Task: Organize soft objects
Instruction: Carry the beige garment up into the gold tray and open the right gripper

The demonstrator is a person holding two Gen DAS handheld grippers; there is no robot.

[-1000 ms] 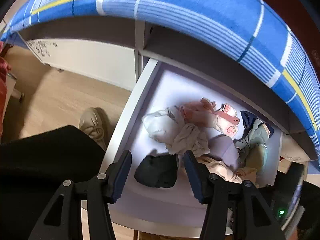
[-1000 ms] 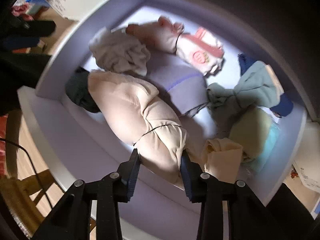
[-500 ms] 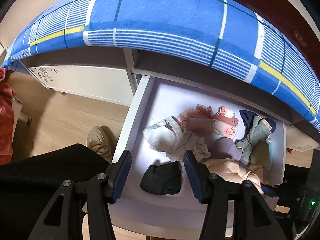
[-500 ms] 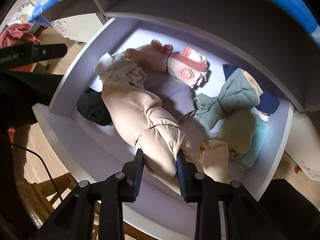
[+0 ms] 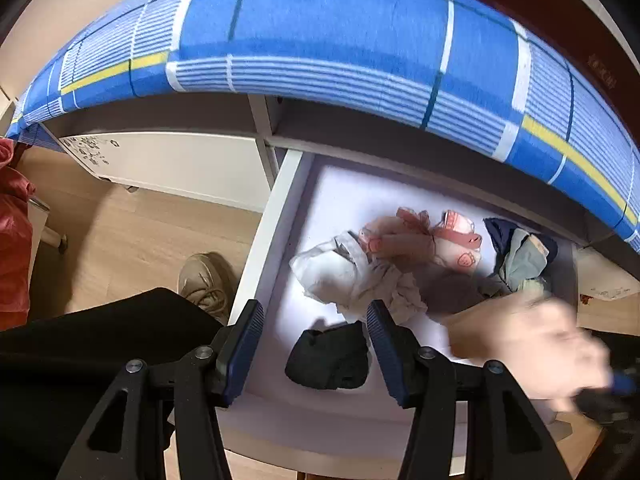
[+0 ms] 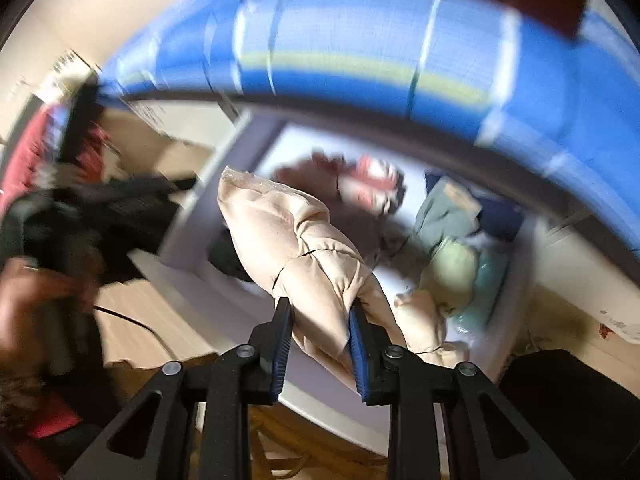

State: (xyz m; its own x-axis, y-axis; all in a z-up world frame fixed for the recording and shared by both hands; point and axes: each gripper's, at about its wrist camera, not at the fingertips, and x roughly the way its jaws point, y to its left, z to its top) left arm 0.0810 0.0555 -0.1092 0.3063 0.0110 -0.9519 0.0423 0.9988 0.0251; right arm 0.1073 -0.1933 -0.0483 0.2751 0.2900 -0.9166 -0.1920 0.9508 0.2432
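- No brand or label can be read. Small dark markings on the white cabinet front (image 5: 168, 160) at the left of the left wrist view are too small to make out, and gold marks on the dark red strip (image 5: 560, 32) at the top right are illegible.
- Left wrist view, from left to right: a red garment (image 5: 14, 248) cut off at the frame edge, a wooden floor, a beige shoe (image 5: 204, 280) partly hidden behind a dark trouser leg, then an open white drawer (image 5: 260, 240) under a bed with a blue plaid cover (image 5: 320, 40).
- The left gripper (image 5: 314, 348) hangs above the drawer with its blue-padded jaws apart and nothing between them; a black bundle (image 5: 328, 360) lies in the drawer below the gap.
- Deeper in the drawer lie a crumpled white cloth (image 5: 340, 276), pink socks with a small printed face (image 5: 440, 240) and, at the right, a navy and grey-green roll (image 5: 520, 252).
- At the far right of this view a beige blur is the puffy beige garment (image 5: 532, 340); the right gripper under it is smeared and cannot be made out.
- Right wrist view is heavily blurred. At its left a hand (image 6: 36, 300) and dark tool shapes are streaks only.
- The right gripper (image 6: 320, 344) has its jaws closing and clamped on the lower end of the puffy beige garment (image 6: 300, 248), which is raised above the drawer (image 6: 192, 216).
- Only this view shows the pale green and aqua pieces (image 6: 468, 276) at the drawer's right end.
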